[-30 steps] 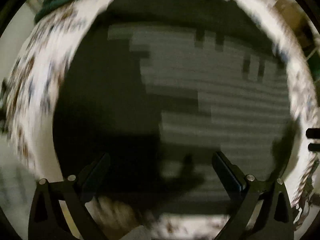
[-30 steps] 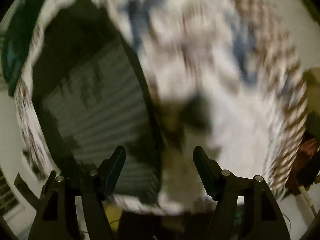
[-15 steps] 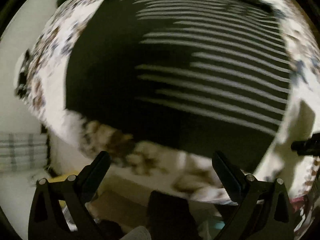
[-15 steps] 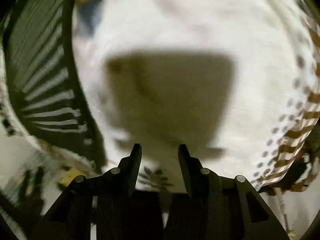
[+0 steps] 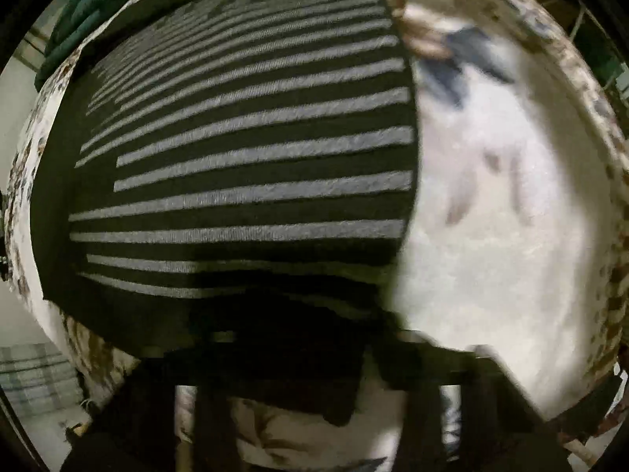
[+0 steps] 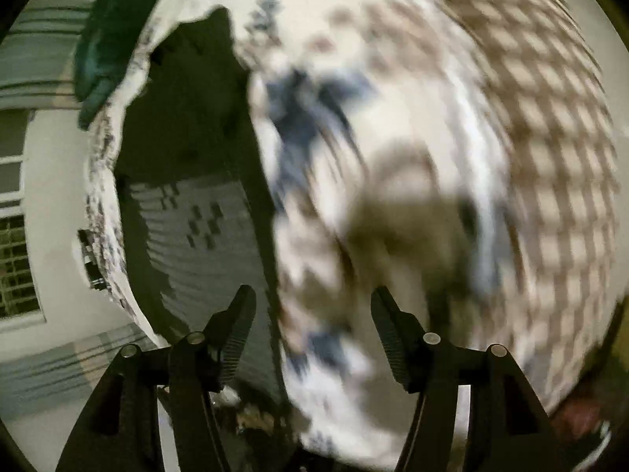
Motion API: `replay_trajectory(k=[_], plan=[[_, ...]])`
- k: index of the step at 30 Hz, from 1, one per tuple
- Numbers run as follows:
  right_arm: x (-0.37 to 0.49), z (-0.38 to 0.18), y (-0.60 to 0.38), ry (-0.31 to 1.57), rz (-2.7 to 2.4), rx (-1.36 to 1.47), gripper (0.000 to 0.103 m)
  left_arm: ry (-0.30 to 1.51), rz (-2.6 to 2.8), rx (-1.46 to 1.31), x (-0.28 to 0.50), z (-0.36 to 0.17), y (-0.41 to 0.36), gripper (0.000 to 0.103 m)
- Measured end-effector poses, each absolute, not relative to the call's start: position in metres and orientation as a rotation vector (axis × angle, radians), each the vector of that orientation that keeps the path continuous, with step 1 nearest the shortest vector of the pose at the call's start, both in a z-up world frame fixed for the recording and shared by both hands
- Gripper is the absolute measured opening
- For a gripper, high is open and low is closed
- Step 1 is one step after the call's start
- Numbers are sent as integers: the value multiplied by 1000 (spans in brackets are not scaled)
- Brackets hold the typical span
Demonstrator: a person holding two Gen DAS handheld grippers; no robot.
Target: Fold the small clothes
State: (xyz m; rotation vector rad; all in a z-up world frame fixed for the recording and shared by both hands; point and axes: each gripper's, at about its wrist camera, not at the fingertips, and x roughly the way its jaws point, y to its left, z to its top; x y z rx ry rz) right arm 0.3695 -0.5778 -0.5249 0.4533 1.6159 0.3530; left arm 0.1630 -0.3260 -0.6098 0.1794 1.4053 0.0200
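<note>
We saw our left gripper (image 5: 310, 338) closing on the black grey-striped knit garment's (image 5: 243, 149) hem; our right gripper (image 6: 312, 338) had just widened, empty.

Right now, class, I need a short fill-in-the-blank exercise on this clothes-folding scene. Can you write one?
1. The dark garment carries pale ____ running across it.
2. It lies on a white printed ____.
3. The jaws of the right gripper stand ____ with nothing held.
4. At the far corner lies a bundle of ____ cloth.

Missing words: stripes; cover; open; green
</note>
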Motion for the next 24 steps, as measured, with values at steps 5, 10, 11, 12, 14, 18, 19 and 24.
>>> replay_trajectory(k=[5, 10, 11, 12, 14, 18, 19, 24], plan=[[479, -549, -550, 1582, 457, 532, 63, 1358, 40, 100, 158, -584, -310, 4], [565, -577, -525, 1574, 469, 589, 63, 1322, 60, 49, 161, -550, -298, 4], [576, -581, -523, 1567, 465, 603, 63, 1315, 64, 47, 163, -545, -295, 4], [589, -587, -520, 1564, 465, 623, 63, 1314, 66, 44, 163, -542, -293, 4], [602, -598, -515, 1564, 463, 664, 63, 1313, 76, 37, 163, -538, -289, 4], [611, -617, -483, 1596, 477, 682, 60, 1309, 96, 11, 167, -529, -288, 4], [611, -619, -471, 1599, 491, 651, 54, 1306, 99, 7, 169, -526, -287, 4], [610, -605, -446, 1604, 481, 547, 9, 1291, 106, -74, 177, -508, -265, 4]])
